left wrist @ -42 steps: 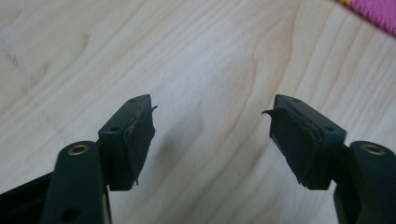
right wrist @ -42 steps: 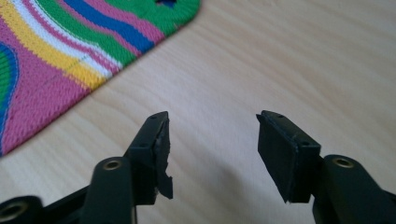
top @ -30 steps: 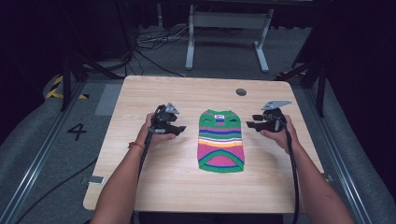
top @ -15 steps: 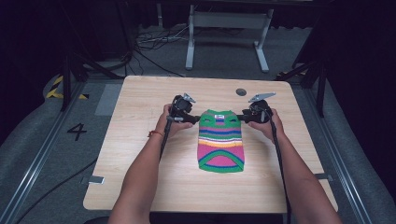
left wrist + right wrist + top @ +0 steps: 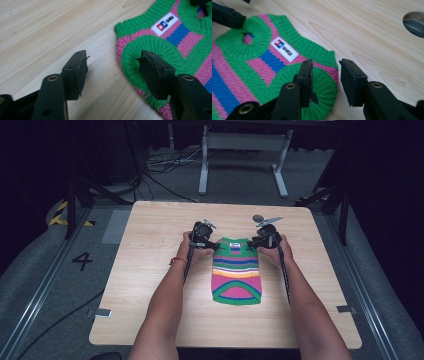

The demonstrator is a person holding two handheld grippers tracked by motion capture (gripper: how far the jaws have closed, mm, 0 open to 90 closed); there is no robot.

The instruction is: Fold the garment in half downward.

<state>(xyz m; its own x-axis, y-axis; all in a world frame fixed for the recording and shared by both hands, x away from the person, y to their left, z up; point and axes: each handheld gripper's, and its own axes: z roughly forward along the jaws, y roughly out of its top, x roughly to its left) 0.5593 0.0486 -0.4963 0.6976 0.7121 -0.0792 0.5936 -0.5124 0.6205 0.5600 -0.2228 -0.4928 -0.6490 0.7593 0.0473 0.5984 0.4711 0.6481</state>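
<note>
A small knitted sweater with green, pink, blue and orange stripes lies flat on the wooden table, neck end away from me. My left gripper is at its upper left corner and my right gripper at its upper right. In the left gripper view the open gripper straddles the sweater edge, one jaw over the green armhole trim, the other over bare wood. In the right gripper view the gripper has just been closing, with the sweater's shoulder corner between its jaws, pads apart from it.
A round cable hole sits in the table just beyond the right gripper, also in the right gripper view. A white label marks the sweater's neck. A metal frame and cables stand on the floor behind the table.
Both hands have moved away from me, inward and down, from beside the sweater's middle to its two upper corners. The sweater has not moved.
</note>
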